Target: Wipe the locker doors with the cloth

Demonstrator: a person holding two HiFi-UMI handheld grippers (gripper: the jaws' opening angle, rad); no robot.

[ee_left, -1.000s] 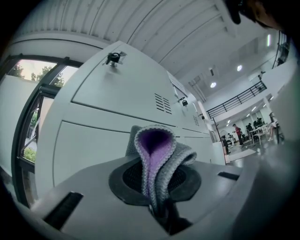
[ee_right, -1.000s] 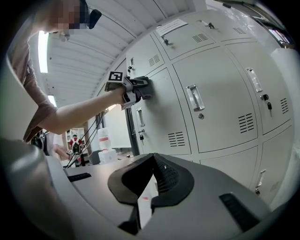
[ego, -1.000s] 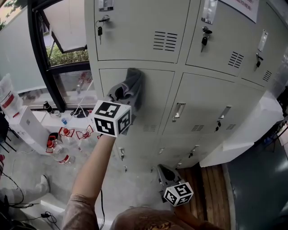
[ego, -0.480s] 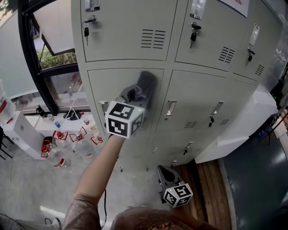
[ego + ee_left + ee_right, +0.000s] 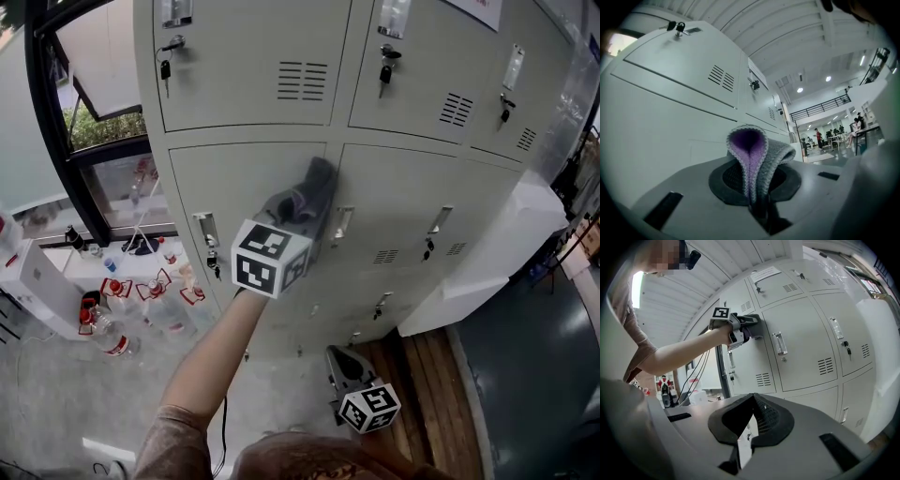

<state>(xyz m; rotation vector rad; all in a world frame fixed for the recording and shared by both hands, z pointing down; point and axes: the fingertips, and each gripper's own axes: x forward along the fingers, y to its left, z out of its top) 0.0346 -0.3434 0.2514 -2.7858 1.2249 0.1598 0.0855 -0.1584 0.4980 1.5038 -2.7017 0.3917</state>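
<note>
Left tongs [image 5: 756, 197] are clamped on the cloth [image 5: 751, 152]. The jaws pinch one fold low down and the rest stands up as a loop, grey knit outside, purple inside. In the head view the cloth [image 5: 305, 195] sits against the middle-row locker door [image 5: 234, 183]. It's at the door's right edge, right by the seam to the next door and just up-left of that door's handle [image 5: 341, 222]. Right tongs [image 5: 750, 420] are together with nothing between them, held low, well apart from the lockers, idle.

Handling, as a judgement:
- **Cloth:** soft, light, floppy, not fragile. The knit texture should bite on the pads, so slip-out looks unlikely.
- **Grip:** only a fold is held, so the free part bunches and the patch touching the door looks small and uneven. A better hold is probably across a thicker folded wad, near its middle, so a flat pad of cloth sticks out past the tips.
- **Door:** stiff painted sheet metal and smooth, so the cloth should slide easily under moderate push.
- **Snag risk:** loose knit could catch on the handle, on the vent slots [image 5: 302, 81], or on a key [image 5: 165, 68] hanging from a lock.
</note>
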